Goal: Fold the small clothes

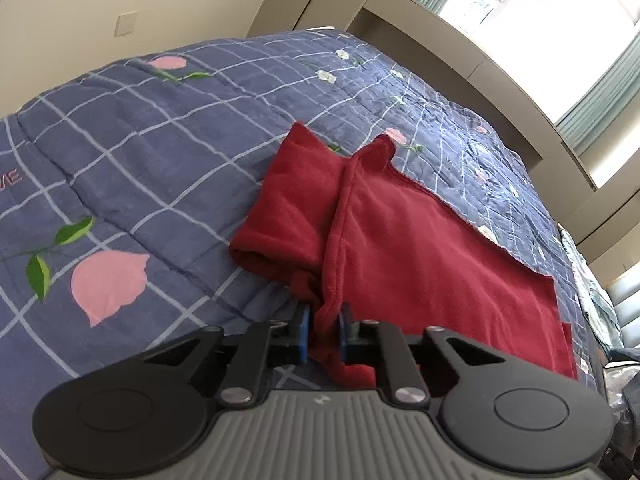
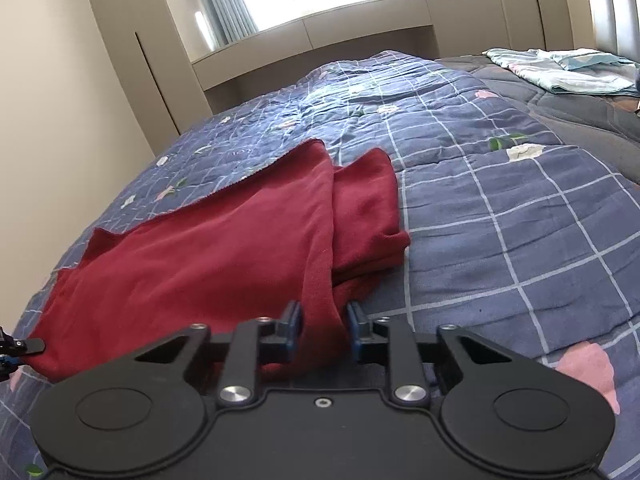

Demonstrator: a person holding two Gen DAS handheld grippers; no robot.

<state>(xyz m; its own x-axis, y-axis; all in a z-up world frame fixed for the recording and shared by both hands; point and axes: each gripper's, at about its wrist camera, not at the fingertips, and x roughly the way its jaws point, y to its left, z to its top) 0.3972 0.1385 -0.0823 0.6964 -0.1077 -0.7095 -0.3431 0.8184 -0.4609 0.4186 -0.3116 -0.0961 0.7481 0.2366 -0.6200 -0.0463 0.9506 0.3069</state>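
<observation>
A dark red garment (image 1: 420, 248) lies spread on the bed, one sleeve folded across its body on the left in the left wrist view. My left gripper (image 1: 323, 330) is shut on the garment's near left corner, cloth bunched between its blue pads. In the right wrist view the same garment (image 2: 208, 248) spreads to the left with the other sleeve (image 2: 364, 208) folded on the right. My right gripper (image 2: 323, 330) is shut on the garment's near edge. The tip of the left gripper (image 2: 24, 346) shows at the far left edge.
The bed is covered by a blue checked quilt (image 1: 140, 168) with pink flowers. A light blue folded cloth (image 2: 560, 68) lies at the bed's far right. Beige cabinets (image 2: 304, 40) and a bright window (image 1: 520, 20) stand beyond the bed.
</observation>
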